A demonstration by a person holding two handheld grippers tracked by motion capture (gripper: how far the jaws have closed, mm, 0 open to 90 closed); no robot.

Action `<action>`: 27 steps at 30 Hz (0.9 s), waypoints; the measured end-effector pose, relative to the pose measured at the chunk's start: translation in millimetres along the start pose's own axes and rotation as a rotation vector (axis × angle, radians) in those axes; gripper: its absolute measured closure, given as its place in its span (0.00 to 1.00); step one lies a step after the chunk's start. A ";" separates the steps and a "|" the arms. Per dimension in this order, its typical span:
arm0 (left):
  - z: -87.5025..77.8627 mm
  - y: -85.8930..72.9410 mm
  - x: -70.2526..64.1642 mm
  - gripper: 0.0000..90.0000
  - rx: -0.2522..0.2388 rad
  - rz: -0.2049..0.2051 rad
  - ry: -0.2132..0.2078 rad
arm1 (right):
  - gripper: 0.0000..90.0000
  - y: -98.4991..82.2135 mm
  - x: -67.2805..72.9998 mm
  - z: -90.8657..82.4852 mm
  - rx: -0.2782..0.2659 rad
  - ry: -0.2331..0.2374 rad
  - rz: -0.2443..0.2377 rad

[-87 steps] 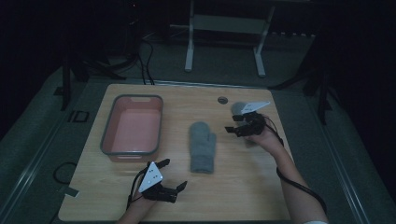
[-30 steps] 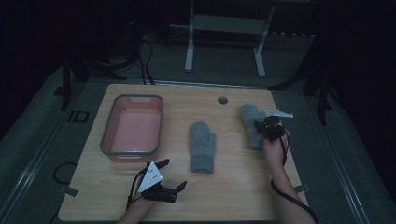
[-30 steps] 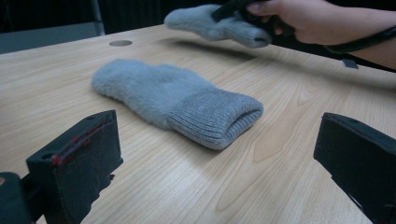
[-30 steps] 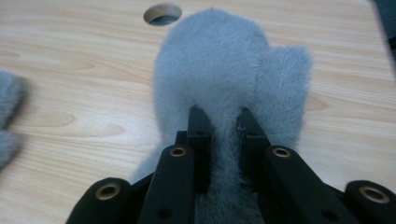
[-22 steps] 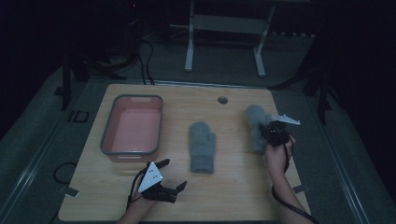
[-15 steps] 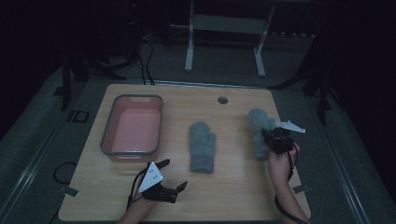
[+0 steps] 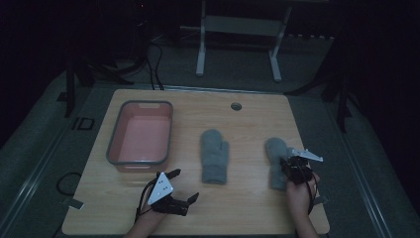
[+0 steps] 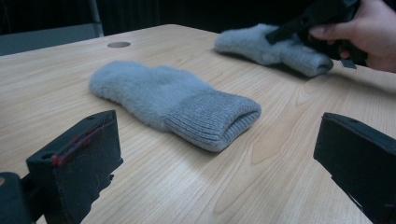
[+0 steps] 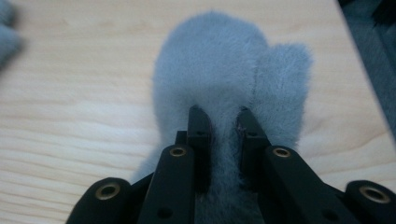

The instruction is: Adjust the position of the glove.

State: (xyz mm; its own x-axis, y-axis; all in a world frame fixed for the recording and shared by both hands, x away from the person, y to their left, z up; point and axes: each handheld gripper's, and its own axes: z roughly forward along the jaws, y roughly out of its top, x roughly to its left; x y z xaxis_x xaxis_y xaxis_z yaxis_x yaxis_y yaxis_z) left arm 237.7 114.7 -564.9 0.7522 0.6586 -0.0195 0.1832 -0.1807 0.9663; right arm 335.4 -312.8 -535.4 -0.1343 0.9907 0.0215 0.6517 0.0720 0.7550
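Two grey fluffy mittens lie on the wooden table (image 7: 247, 119). One mitten (image 7: 215, 155) (image 8: 173, 100) rests flat at the middle, cuff toward me. The other mitten (image 7: 275, 154) (image 9: 224, 79) (image 8: 266, 44) lies at the right, and my right gripper (image 7: 292, 166) (image 9: 220, 116) is shut on a pinch of its fabric. My left gripper (image 7: 181, 186) (image 8: 219, 158) stands open near the table's front edge, left of the middle mitten, with nothing between its fingers.
A pink tub (image 7: 141, 134) with a grey rim stands on the table's left half. A round cable hole (image 7: 236, 106) sits near the far edge. Beyond the table are a white stand (image 7: 237, 29) and cables on the dark floor.
My right gripper has carried the second mitten from the far right of the table toward me and set it down at the right edge. The left gripper has stayed put.
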 end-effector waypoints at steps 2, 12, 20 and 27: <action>-0.5 0.2 -0.5 0.01 -0.001 0.006 0.000 | 0.89 -2.3 -2.1 4.0 0.013 -0.002 0.000; -0.9 0.1 -0.5 0.01 0.001 0.006 0.004 | 0.63 -2.4 -14.0 5.5 0.020 0.083 -0.005; 0.5 -0.2 -0.8 0.01 0.007 0.006 0.003 | 0.50 1.5 -14.9 -4.3 0.012 0.107 -0.061; 0.3 -0.4 -0.8 0.01 0.009 0.006 0.003 | 0.56 -11.0 -15.1 6.1 0.021 0.104 -0.090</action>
State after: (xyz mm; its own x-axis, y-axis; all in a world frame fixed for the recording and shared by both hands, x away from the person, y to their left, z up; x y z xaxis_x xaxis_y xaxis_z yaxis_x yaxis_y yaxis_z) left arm 237.2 114.1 -565.3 0.7512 0.6600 -0.0127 0.1842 -0.1911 0.9641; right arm 334.9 -327.8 -548.1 -0.2690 0.9629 0.0234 0.6492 0.1633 0.7429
